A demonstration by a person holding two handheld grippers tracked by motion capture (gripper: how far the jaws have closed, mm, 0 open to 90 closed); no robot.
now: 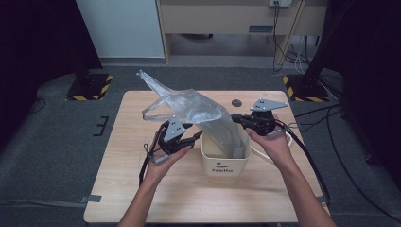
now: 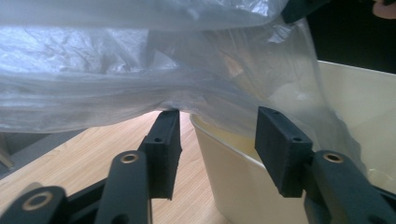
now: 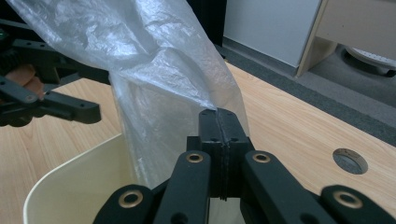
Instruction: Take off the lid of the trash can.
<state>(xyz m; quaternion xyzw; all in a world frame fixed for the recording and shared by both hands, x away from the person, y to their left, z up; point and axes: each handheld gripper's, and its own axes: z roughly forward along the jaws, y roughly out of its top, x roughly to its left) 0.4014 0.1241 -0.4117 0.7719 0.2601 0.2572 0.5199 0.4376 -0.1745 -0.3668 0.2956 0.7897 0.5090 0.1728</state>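
Left gripper point(image 1: 193, 137): fingers point(image 2: 163, 144) part-open at the bin's left rim, bag edge just above their tips, not pinched.
Plastic bag point(image 1: 189, 106): clear, crumpled, hanging into the bin.
Bin point(image 1: 226, 163): cream, mid-table point(image 1: 142, 189).
Right gripper point(image 3: 219, 122): fingers clamped on the bag's edge over the bin.

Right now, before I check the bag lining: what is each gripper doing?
Left gripper: open, jaws astride the bin rim, plastic bag draped just above.
Right gripper: shut on the plastic bag's edge.
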